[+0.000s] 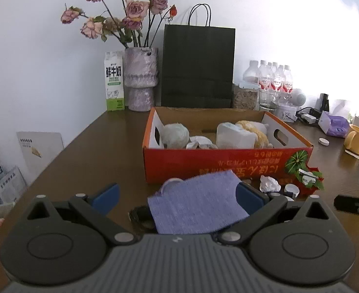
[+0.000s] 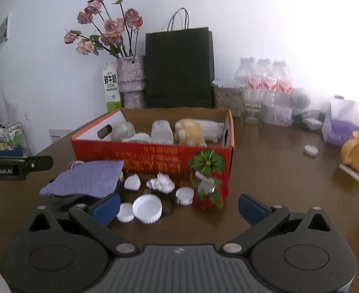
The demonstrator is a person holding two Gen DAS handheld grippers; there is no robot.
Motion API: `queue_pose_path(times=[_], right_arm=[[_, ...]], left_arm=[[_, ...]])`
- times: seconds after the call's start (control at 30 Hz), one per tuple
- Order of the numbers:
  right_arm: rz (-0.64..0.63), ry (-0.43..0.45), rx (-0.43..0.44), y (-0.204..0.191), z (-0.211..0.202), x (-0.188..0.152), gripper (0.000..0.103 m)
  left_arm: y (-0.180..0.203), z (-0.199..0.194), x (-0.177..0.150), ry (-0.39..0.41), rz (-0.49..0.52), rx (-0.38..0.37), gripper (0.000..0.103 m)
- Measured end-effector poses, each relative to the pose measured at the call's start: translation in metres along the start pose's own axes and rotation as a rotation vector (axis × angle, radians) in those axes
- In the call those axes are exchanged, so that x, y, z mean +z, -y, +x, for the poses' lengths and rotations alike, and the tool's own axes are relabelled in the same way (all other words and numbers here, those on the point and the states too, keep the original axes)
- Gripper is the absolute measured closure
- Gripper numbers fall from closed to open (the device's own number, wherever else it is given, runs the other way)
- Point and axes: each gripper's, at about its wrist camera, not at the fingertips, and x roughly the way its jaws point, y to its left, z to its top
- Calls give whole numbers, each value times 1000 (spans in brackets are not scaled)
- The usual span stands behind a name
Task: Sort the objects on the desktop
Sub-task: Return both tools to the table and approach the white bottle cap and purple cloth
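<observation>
Left view: my left claw [image 1: 178,199] stands wide apart, clamped on nothing — a woven purple cloth [image 1: 196,205] lies between its blue pads, touching the right one, just before the red cardboard box [image 1: 226,164] holding white lumps and a plush. Right view: my right claw [image 2: 179,207] gapes too, empty, over round ribbed white caps [image 2: 147,208] and crumpled paper [image 2: 161,183] on the brown surface [image 2: 277,171].

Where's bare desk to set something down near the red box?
Free: the brown desk left of the red box, toward the milk carton; also between box and yellow mug. Crowded: the box front, with purple cloth, white lids and crumpled paper.
</observation>
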Motion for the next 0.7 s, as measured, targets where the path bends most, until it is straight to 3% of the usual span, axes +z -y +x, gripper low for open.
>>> queue_pose_path(times=[0.23,0.5,0.7], right_arm=[[35,-29,13,-2,14,-23,0],[-15,-42,6,-14,26,-21,0],[-41,-63,12,-23,42,-17,8]], left_arm=[[6,8,-18,-22,0,-10,0],[5,17,-19,-35,1,-3,0],[3,23,-20,-53,-4,1,0]])
